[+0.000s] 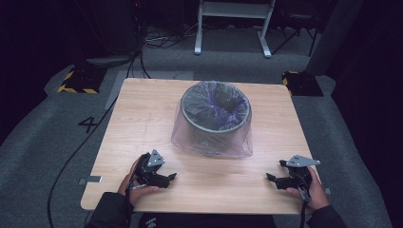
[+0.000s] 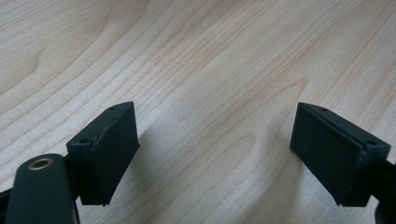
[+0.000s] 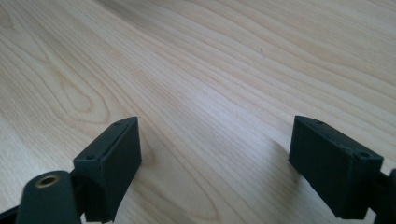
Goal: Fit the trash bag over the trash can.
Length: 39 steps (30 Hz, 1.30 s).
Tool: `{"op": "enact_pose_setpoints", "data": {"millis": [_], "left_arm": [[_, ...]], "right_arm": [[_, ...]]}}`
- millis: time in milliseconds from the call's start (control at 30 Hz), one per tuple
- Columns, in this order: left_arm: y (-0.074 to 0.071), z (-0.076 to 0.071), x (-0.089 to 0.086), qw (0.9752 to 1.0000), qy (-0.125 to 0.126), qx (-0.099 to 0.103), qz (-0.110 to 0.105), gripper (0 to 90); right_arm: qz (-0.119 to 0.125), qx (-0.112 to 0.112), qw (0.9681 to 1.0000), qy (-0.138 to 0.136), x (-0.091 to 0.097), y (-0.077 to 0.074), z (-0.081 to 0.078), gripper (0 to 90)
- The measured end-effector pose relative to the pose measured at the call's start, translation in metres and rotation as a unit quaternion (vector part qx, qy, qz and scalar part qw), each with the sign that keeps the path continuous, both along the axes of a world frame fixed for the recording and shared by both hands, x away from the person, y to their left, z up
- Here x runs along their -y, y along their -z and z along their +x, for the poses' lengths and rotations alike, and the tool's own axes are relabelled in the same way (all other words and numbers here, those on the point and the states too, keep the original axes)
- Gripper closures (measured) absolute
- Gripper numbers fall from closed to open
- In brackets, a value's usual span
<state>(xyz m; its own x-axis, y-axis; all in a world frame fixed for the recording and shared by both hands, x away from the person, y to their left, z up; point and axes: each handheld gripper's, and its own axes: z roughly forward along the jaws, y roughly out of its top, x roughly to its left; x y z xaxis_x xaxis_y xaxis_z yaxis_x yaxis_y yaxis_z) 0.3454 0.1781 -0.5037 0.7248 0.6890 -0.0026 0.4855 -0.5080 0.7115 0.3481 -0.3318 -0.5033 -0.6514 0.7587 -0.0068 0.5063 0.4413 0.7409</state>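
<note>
A round grey bin [image 1: 215, 116] lined with a thin purple plastic bag [image 1: 211, 142] stands at the middle of the wooden table [image 1: 142, 118]; the bag hangs down over the bin's outside onto the tabletop. My left gripper [image 1: 171, 177] rests low at the front left, pointing right, held by a hand. Its jaws stand wide apart over bare wood in the left gripper view [image 2: 215, 154], nothing between them. My right gripper [image 1: 270, 178] sits at the front right, pointing left. Its jaws are wide apart too [image 3: 215, 158], with only wood grain between them.
Grey carpet surrounds the table. A black cable [image 1: 71, 156] runs across the floor at the left. A white frame's legs [image 1: 233, 28] stand behind the table, and yellow-black marked blocks [image 1: 78, 80] sit at the far corners.
</note>
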Motion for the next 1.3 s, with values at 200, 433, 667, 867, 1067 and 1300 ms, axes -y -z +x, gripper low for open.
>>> {"op": "enact_pose_setpoints", "data": {"millis": [200, 433, 667, 867, 1067, 1300], "left_arm": [[0.0001, -0.0001, 0.0001, 1.0, 0.0, 0.001, 0.0, 14.6], [0.0001, -0.0008, 0.0003, 1.0, -0.002, -0.001, -0.001, 14.6], [0.0002, 0.0001, 0.0003, 1.0, 0.001, 0.0, -0.002, 14.5], [0.0003, 0.0011, 0.0009, 1.0, 0.005, 0.0, -0.002, 14.3], [0.0003, 0.0013, 0.0008, 1.0, 0.006, -0.001, -0.002, 14.3], [0.0003, 0.0014, 0.0009, 1.0, 0.006, -0.001, -0.003, 14.3]], "right_arm": [[0.0, -0.002, 1.0, 0.009, 0.0066, 0.0002, -0.0013, 14.4], [0.0, -0.003, 0.9999, 0.01, 0.0065, 0.0003, -0.0008, 13.9], [-0.002, -0.003, 0.9999, 0.011, 0.0059, 0.0004, 0.0008, 12.3], [-0.002, -0.003, 0.9999, 0.011, 0.0059, 0.0004, 0.0008, 12.3], [-0.002, -0.003, 0.9999, 0.011, 0.0059, 0.0004, 0.0008, 12.3], [-0.002, -0.003, 0.9999, 0.011, 0.0059, 0.0004, 0.0008, 12.3]]}}
